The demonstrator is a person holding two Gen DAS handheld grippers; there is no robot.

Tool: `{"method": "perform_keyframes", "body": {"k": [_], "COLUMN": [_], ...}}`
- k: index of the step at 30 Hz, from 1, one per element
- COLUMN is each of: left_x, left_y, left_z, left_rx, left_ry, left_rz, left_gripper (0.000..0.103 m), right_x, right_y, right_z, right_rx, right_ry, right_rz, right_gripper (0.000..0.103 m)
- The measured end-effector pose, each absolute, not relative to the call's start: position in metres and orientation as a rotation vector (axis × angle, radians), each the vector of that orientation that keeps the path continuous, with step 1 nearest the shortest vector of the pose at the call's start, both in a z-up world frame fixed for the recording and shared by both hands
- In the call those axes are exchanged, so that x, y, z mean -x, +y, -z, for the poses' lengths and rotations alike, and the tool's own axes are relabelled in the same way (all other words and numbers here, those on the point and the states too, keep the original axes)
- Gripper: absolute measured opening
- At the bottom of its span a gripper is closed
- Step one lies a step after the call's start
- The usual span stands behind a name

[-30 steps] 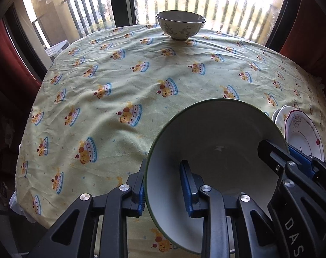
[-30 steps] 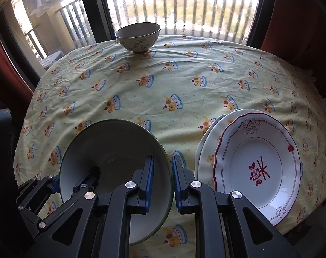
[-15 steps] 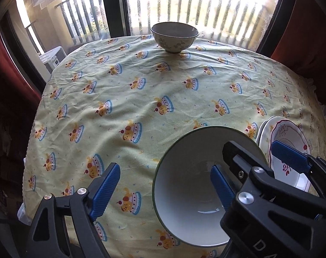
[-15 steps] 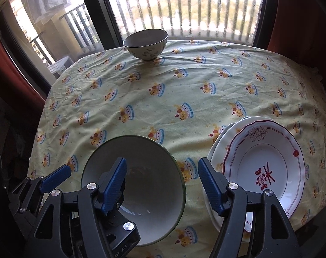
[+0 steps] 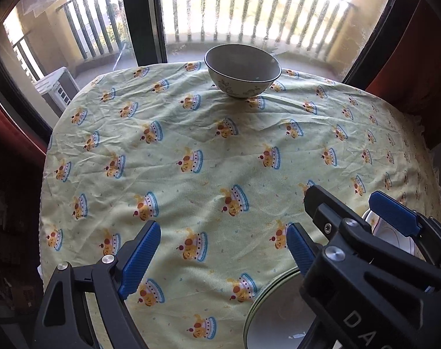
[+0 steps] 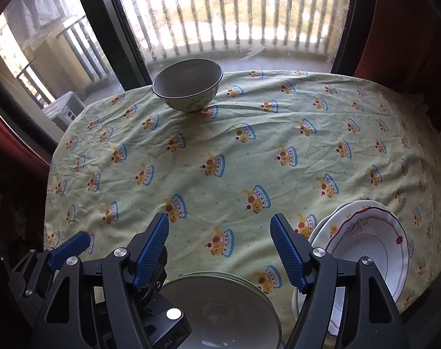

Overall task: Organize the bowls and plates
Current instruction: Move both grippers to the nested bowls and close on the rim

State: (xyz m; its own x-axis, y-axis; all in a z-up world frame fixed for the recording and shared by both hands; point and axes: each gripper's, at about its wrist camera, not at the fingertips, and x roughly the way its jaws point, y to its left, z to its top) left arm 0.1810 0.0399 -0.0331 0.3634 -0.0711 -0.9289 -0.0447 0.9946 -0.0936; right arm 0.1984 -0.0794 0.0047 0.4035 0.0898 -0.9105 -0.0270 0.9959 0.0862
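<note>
**Both jaws wide above the green-rimmed bowl**

While the left gripper hangs over the near part of the worktop, its blue pads stand far apart with only patterned cloth between them; the jaws have just been opening and nothing is clamped. At the lower right of the left wrist view the green-rimmed bowl sits on the tablecloth, partly hidden behind the black frame of the other gripper, which crosses in front of it.

In the right wrist view the right gripper is likewise spread, its jaws having just been opening, and nothing is between the pads. The green-rimmed bowl lies low in the frame, below the gap between the fingers and free of them, its white inside facing up.

To the lower right of that view the red-trimmed plate rests on top of another white plate, the stack just beside the bowl, near the cloth's edge.

At the upper centre, well apart from everything else, the flowered bowl stands upright at the far edge of the worktop, in front of the window and the balcony railing behind it.
</note>
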Motion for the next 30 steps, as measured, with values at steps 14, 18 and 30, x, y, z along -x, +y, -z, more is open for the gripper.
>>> {"method": "perform_keyframes", "body": {"k": [14, 18, 30], "left_x": [-0.264, -0.289, -0.355], "left_y": [0.055, 0.054, 0.055], "left_z": [0.034, 0.036, 0.050], "left_rx": [0.107, 0.113, 0.099], "left_ry": [1.194, 1.178, 1.133], "left_rz": [-0.005, -0.034, -0.152], "left_gripper": [0.090, 0.090, 0.089], "right_x": [-0.286, -0.313, -0.386], "right_y": [-0.062, -0.063, -0.065], "right_z": [-0.004, -0.002, 0.013], "right_rx": [-0.061, -0.054, -0.047], "right_ry": [1.155, 1.146, 1.083], "right_rz": [-0.061, -0.071, -0.113], "right_gripper": [0.076, 0.076, 0.076]}}
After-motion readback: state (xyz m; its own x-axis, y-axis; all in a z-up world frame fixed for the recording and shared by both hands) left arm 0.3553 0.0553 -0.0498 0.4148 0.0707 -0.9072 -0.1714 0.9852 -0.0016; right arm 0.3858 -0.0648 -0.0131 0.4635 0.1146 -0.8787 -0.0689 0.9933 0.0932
